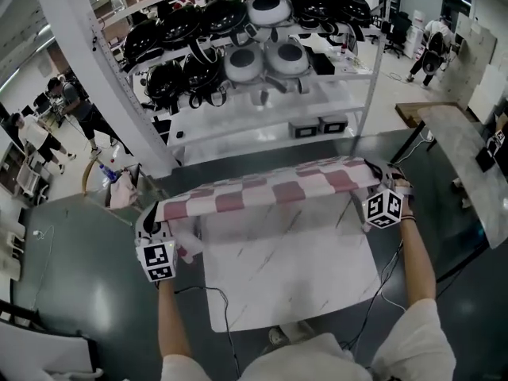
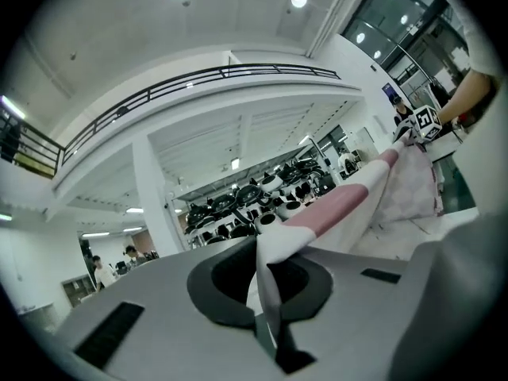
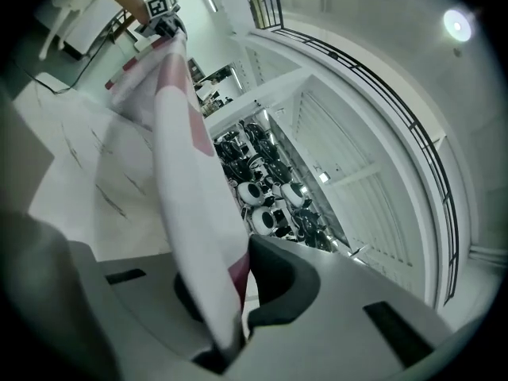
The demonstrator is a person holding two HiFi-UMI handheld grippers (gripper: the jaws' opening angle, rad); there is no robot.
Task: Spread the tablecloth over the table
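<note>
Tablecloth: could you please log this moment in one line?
left gripper: shut on tablecloth | right gripper: shut on tablecloth | state: stretched over table, unspread

Red-and-white checked tablecloth (image 1: 270, 190); white, grey-veined marble table (image 1: 294, 276); dark green floor (image 1: 87, 276).

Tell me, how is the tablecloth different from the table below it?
The tablecloth has pink-red and white squares; the table is white marble with thin dark lines. The tablecloth is bunched into a long strip and held up in the air, pinched at its ends by the left gripper and the right gripper; the table lies flat, mostly uncovered. Both are mostly pale.
</note>
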